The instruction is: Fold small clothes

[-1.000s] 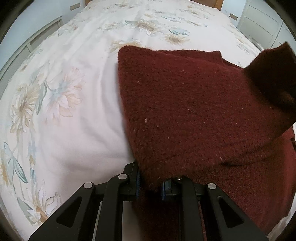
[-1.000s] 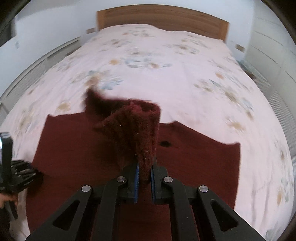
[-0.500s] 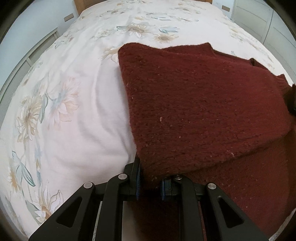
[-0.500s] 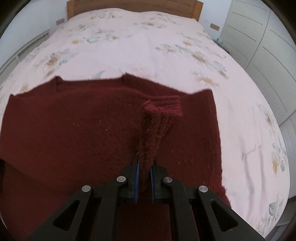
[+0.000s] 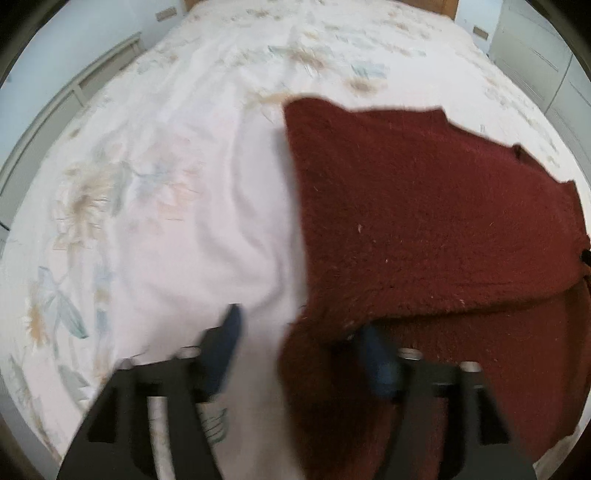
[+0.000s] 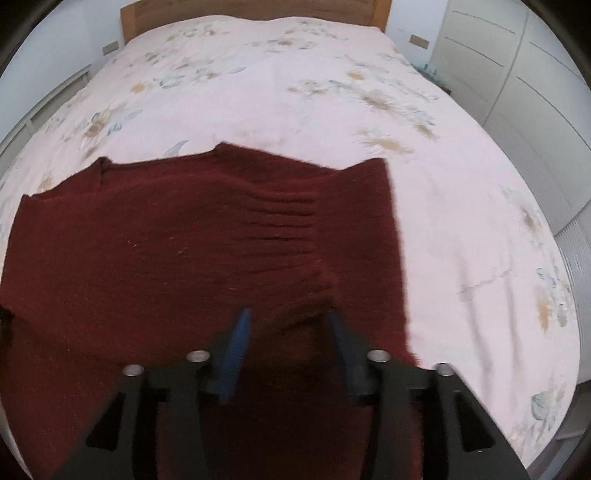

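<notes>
A dark red knitted sweater [image 5: 424, 221] lies folded on the floral bedspread [image 5: 166, 184], its upper layer laid over the lower one. My left gripper [image 5: 301, 332] hovers at the sweater's near left corner; its jaws are opening and blurred, and the corner lies between them, free of the pads. In the right wrist view the sweater [image 6: 166, 240] spreads flat, with a ribbed cuff [image 6: 288, 236] near its right side. My right gripper [image 6: 288, 317] stands just above the cuff's end with its jaws opening, the pads clear of the fabric.
The bed's wooden headboard [image 6: 255, 9] is at the far end. White wardrobe doors [image 6: 517, 74] run along the right side, a low pale rail [image 5: 92, 74] along the left. Bare bedspread [image 6: 480, 258] lies to the right of the sweater.
Both grippers have let go of the sweater and their jaws have spread apart. The sleeve that the right gripper carried across now lies flat on the sweater.
</notes>
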`<act>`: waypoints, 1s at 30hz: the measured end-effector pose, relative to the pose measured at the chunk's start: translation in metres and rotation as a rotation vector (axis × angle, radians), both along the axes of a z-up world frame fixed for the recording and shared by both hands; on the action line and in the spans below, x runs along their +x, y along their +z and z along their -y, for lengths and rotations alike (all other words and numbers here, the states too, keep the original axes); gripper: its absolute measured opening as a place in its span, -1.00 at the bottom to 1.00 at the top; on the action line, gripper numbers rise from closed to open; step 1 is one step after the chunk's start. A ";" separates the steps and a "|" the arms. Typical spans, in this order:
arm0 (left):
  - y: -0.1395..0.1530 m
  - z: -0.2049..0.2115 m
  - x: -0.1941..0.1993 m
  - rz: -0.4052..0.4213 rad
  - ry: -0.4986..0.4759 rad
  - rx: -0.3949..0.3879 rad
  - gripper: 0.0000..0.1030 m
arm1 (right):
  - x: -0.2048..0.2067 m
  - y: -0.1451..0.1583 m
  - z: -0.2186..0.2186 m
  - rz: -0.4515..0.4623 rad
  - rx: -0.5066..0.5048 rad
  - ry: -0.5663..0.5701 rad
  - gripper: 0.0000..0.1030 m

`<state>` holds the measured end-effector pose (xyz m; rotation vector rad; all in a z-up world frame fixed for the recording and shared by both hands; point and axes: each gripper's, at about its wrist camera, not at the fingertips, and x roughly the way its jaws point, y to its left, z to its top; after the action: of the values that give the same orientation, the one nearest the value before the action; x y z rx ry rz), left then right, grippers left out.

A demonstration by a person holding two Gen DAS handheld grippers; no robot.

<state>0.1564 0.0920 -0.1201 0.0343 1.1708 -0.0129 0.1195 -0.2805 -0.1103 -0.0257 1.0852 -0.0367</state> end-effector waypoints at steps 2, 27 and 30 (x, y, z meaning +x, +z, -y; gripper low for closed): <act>0.012 -0.003 -0.005 0.023 0.009 -0.006 0.78 | -0.004 0.010 0.008 0.015 0.010 -0.002 0.54; -0.039 0.094 0.031 0.125 -0.111 0.034 0.99 | 0.010 -0.039 -0.062 0.014 -0.041 0.159 1.00; -0.040 0.076 0.027 0.122 -0.090 -0.011 0.99 | 0.014 -0.041 -0.047 0.011 -0.044 0.135 1.00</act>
<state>0.1829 0.0162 -0.1598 0.0774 1.0466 -0.0959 0.1332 -0.2338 -0.1512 -0.1382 1.0690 0.0602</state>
